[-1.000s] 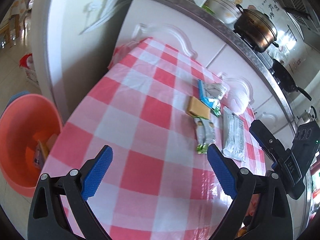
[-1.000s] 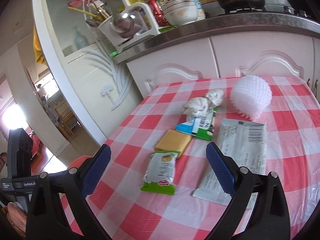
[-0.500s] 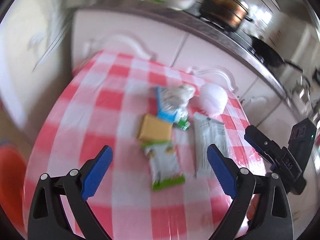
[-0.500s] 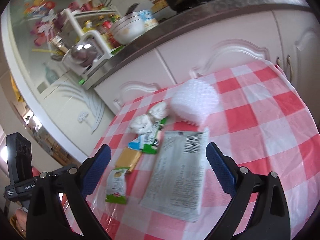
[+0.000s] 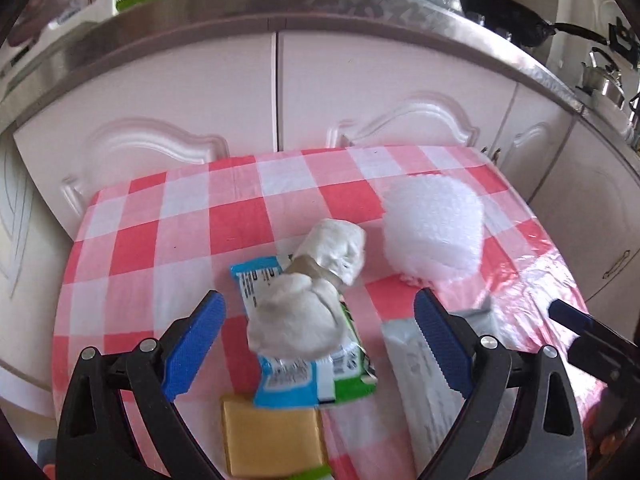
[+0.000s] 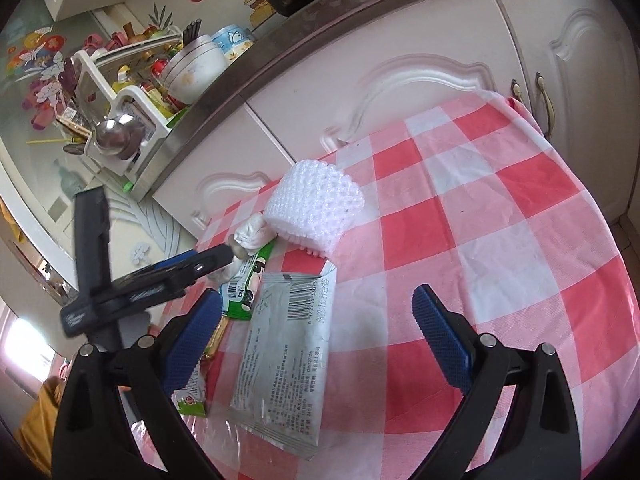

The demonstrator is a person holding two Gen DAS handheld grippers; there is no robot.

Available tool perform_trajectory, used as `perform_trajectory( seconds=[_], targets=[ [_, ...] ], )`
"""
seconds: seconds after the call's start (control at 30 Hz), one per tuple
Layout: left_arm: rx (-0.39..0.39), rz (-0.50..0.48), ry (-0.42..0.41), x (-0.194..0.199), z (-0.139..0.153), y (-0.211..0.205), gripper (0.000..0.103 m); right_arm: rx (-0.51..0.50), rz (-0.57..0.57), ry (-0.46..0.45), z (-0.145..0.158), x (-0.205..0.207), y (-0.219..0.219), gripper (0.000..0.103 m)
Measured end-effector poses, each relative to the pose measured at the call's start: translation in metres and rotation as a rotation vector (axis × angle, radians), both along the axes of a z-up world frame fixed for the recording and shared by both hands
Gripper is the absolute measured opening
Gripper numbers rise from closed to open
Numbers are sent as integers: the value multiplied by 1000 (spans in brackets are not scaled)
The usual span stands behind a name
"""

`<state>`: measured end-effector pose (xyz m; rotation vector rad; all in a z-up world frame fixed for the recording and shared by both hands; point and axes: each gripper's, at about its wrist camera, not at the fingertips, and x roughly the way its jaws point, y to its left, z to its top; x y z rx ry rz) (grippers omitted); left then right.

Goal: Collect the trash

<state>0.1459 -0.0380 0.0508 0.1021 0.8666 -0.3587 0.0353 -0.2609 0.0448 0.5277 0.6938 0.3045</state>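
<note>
Trash lies on a red-and-white checked tablecloth [image 5: 248,220]. A crumpled white tissue wad [image 5: 312,300] rests on a blue-and-green wrapper [image 5: 304,376], with a yellow packet [image 5: 272,436] just in front of it. My left gripper [image 5: 320,344] is open and straddles the tissue wad and wrapper. A white foam net [image 5: 432,232] and a silver wrapper [image 6: 288,344] lie to the right. My right gripper [image 6: 320,336] is open above the silver wrapper. A small green-edged snack packet [image 6: 192,396] shows at its left finger.
White kitchen cabinets [image 5: 276,92] stand close behind the table, under a steel counter [image 5: 280,8] with pots and a dish rack [image 6: 120,92]. The table drops off at its right edge [image 6: 592,208]. The left gripper's body [image 6: 132,280] reaches into the right wrist view.
My left gripper has swung right from the table's left side and orange basin and closed in over the tissue wad. My right gripper has moved forward over the silver wrapper.
</note>
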Motion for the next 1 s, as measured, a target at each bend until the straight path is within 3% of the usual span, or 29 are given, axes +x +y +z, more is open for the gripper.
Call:
perform_trajectory(
  seconds=[0.13,0.2,0.33,0.4,0.6,1.0],
  targets=[
    [-8,29,2,17,-5,4,90,-47,34,4,1,3,13,96],
    [-14,34,10,21,-6,5,66,-72,53,4,2,3,20,96],
    [-26,17,30,24,-11,4,63,-109,85,3,1,3,32,96],
    [-37,5,31,22,-11,3,54,-118,96,6,0,4,36,96],
    [-45,14,51,15,-10,3,44,-128,115,28,-5,6,41,96],
    [-212,90,53,-47,11,33,43,-227,139,80,-12,8,64,96]
  ],
)
